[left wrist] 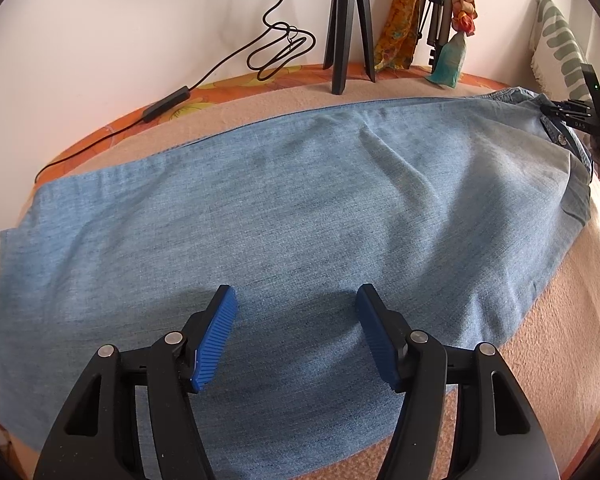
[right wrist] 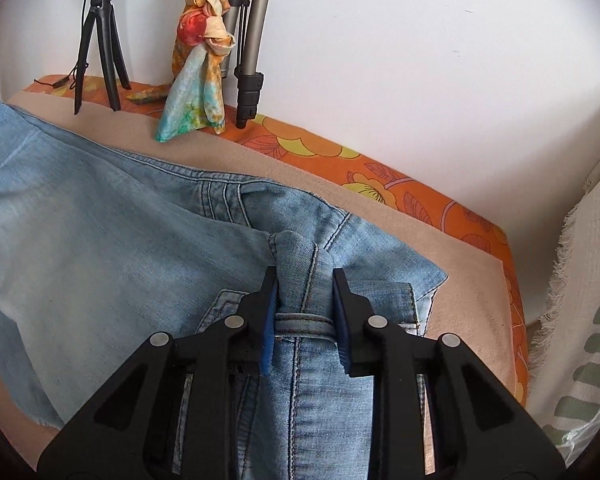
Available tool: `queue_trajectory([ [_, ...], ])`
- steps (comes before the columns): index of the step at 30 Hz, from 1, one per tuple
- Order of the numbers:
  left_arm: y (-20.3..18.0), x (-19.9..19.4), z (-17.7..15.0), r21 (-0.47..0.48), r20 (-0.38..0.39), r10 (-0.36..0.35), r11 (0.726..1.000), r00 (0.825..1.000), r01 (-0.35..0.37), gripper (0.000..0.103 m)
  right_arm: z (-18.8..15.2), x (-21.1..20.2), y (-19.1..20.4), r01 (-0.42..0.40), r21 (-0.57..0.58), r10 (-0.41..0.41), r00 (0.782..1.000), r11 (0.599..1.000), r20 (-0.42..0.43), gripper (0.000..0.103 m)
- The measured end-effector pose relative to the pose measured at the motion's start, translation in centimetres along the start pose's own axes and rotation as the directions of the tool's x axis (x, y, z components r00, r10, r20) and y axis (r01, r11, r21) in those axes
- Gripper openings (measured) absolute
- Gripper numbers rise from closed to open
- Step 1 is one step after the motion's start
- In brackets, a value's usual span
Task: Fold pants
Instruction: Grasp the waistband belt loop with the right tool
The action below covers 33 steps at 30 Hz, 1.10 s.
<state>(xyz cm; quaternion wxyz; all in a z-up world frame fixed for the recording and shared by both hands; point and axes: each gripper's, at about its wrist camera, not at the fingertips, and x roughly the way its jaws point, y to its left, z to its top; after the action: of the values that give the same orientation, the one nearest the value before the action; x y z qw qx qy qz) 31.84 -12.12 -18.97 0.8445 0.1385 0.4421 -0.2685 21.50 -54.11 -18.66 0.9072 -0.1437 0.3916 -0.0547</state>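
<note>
- Centrally, the light blue denim pants point(left wrist: 300, 208) lie spread lengthwise across a beige blanket point(left wrist: 560, 320) on a bed with an orange floral sheet point(right wrist: 380, 184); the legs appear stacked one on the other, and the waistband end reaches toward the right side of the left wrist view.
- Left gripper point(left wrist: 296, 300): jaws spread wide, blue ribbed pads point(left wrist: 216, 336) apart with nothing between them; it hovers above the near edge of the leg fabric, and whether the tips touch the cloth cannot be told.
- Right gripper point(right wrist: 305, 284): jaws drawn close around a bunched fold of denim at the waistband, beside a belt loop point(right wrist: 304, 322); the cloth fills the gap between the pads and rises in a ridge at the tips.
- In the left wrist view, the right gripper point(left wrist: 568, 110) shows at the far right, at the waistband end of the pants.
- Background: a small black tripod point(left wrist: 348, 28) stands at the far edge of the bed against the white wall point(right wrist: 420, 60), with a looped black cable point(left wrist: 280, 48) to its left.
- An orange and teal patterned scarf point(right wrist: 198, 80) hangs knotted on a grey tripod leg point(right wrist: 256, 40), its end resting on the bed.
- A white cushion with green markings point(right wrist: 588, 320) lies at the right end of the bed.
</note>
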Motion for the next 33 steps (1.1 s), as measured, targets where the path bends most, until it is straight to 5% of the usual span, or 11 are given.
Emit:
queue_trajectory([
  [14,-0.2,-0.1,0.1,0.012,0.000,0.019,1.000,1.000,-0.019,0.064,3.7,0.8,-0.6,0.075,-0.019,-0.075,0.997,0.997,0.003,0.020],
  [22,-0.2,-0.4,-0.1,0.023,-0.001,0.031,0.999,1.000,-0.031,0.064,3.8,7.9,0.1,0.048,-0.107,-0.065,0.985,0.993,-0.160,0.020],
  [24,0.0,-0.6,-0.3,0.024,-0.002,0.034,0.999,0.999,-0.034,0.064,3.5,8.0,-0.7,0.028,-0.055,-0.037,0.985,0.998,-0.168,0.027],
  [26,0.1,-0.7,-0.5,0.023,-0.003,0.037,0.999,0.999,-0.037,0.064,3.3,7.0,-1.9,0.046,0.004,-0.045,0.989,0.999,-0.144,0.054],
  [29,0.3,-0.9,-0.6,0.021,0.000,0.044,0.999,0.999,-0.044,0.064,2.3,3.7,-4.2,0.099,0.111,-0.090,0.992,0.989,-0.086,0.061],
  [33,0.3,-1.2,-0.8,0.016,0.009,0.046,0.999,0.999,-0.046,0.063,-1.8,-1.2,-9.1,0.157,0.404,-0.127,0.987,0.901,-0.101,0.076],
])
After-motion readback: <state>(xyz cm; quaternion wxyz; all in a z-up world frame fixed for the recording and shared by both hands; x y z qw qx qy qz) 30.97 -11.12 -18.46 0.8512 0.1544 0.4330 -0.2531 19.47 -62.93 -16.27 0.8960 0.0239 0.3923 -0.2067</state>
